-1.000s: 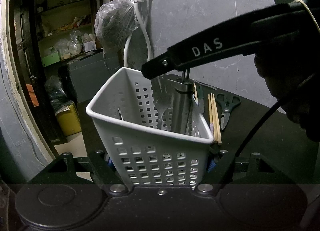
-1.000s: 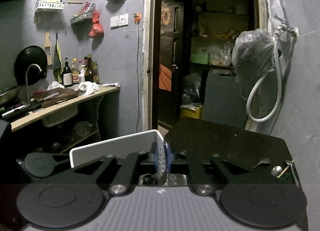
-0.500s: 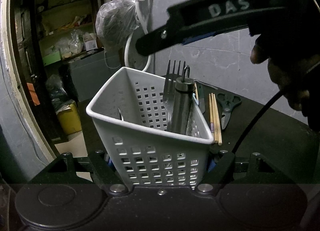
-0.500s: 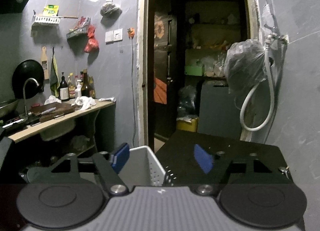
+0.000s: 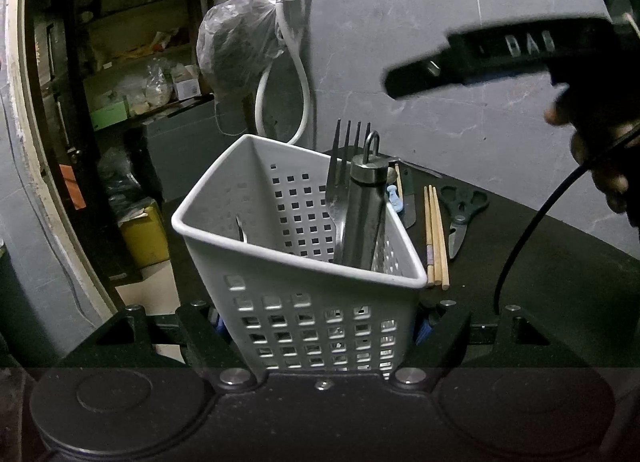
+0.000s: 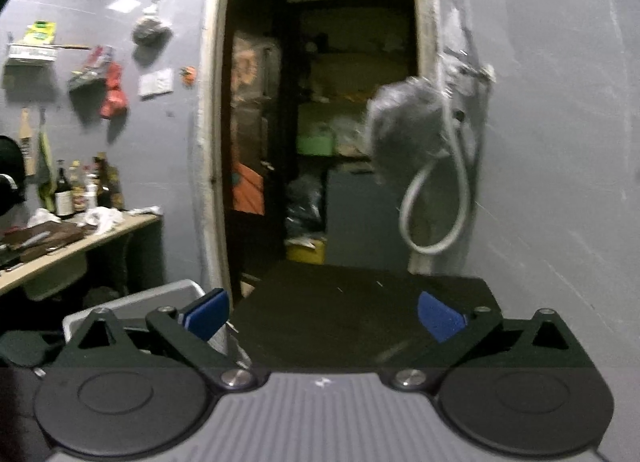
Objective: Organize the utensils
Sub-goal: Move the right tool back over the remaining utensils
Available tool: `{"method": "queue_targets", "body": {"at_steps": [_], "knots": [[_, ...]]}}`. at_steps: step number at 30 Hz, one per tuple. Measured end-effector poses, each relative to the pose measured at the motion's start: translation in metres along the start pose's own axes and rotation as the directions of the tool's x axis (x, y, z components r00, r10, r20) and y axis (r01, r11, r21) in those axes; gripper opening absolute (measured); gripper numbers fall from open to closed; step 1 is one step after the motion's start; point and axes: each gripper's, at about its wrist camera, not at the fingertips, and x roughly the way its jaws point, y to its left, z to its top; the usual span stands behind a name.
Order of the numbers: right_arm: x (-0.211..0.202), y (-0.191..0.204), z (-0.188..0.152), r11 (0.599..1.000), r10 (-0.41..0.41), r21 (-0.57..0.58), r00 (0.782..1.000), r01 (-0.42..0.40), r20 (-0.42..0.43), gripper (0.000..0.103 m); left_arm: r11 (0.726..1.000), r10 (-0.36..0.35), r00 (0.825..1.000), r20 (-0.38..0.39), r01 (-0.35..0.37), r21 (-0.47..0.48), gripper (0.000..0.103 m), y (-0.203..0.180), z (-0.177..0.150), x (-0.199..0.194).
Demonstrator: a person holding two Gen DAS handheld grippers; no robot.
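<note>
In the left wrist view we see our left gripper (image 5: 320, 328) closed on the white perforated basket (image 5: 304, 314): its two fingers press against the lower part of the basket from both sides, and the blue pads are only partly visible behind the basket walls. The basket stands upright on the dark table (image 5: 540, 282). Inside it, at the right corner, a fork (image 5: 344, 182) stands with its tines up, and just in front of the fork there is a steel cylindrical handle (image 5: 366, 214) with a small ring on top; we cannot tell what tool it belongs to. One more thin metal piece (image 5: 241, 228) leans on the left side inside the basket. On the table behind the basket lie a pair of wooden chopsticks (image 5: 435, 238), and beside them, to the right, dark scissors (image 5: 460, 214). A small light blue object (image 5: 394, 198) and a dark flat one are also there, but they are too hidden to name. Our right gripper (image 6: 322, 316) is above the table to the right of the basket, and its jaws are opening, now very wide, with nothing between the blue pads (image 6: 440, 316). In the right wrist view, which is blurred, the basket's rim appears at the lower left, behind the left finger.
</note>
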Motion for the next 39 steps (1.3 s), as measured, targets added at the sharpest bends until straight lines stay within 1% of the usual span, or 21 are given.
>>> {"method": "queue_targets", "body": {"at_steps": [3, 7, 13, 15, 17, 20, 23, 26, 39], "knots": [[0.0, -0.013, -0.011, 0.998, -0.05, 0.041, 0.998, 0.051, -0.042, 0.103, 1.0, 0.002, 1.0, -0.008, -0.001, 0.005, 0.079, -0.002, 0.002, 0.0], [0.004, -0.029, -0.03, 0.992, -0.095, 0.077, 0.988, 0.105, -0.125, 0.103, 1.0, 0.004, 1.0, -0.02, -0.004, -0.003, 0.079, -0.002, 0.004, 0.001], [0.009, -0.052, -0.057, 0.977, -0.127, 0.138, 0.966, 0.161, -0.225, 0.103, 1.0, 0.018, 0.999, -0.031, -0.018, -0.023, 0.079, -0.002, 0.008, 0.003], [0.014, -0.059, -0.063, 0.973, -0.135, 0.145, 0.954, 0.178, -0.269, 0.103, 0.999, 0.023, 0.999, -0.036, -0.024, -0.027, 0.079, -0.003, 0.008, 0.005], [0.022, -0.063, -0.07, 0.969, -0.153, 0.136, 0.934, 0.206, -0.323, 0.103, 0.999, 0.03, 0.999, -0.04, -0.031, -0.029, 0.08, -0.004, 0.009, 0.006], [0.029, -0.071, -0.08, 0.963, -0.154, 0.15, 0.916, 0.223, -0.37, 0.103, 0.999, 0.039, 0.998, -0.05, -0.041, -0.033, 0.08, -0.005, 0.009, 0.007], [0.035, -0.078, -0.088, 0.956, -0.154, 0.172, 0.905, 0.239, -0.397, 0.103, 0.998, 0.044, 0.997, -0.064, -0.047, -0.049, 0.08, -0.005, 0.01, 0.008], [0.04, -0.085, -0.092, 0.95, -0.149, 0.194, 0.898, 0.247, -0.413, 0.103, 0.997, 0.053, 0.996, -0.076, -0.057, -0.05, 0.081, -0.008, 0.012, 0.009], [0.056, -0.098, -0.099, 0.951, -0.126, 0.204, 0.896, 0.23, -0.426, 0.103, 0.994, 0.086, 0.99, -0.108, -0.092, -0.054, 0.082, -0.013, 0.014, 0.015]]}}
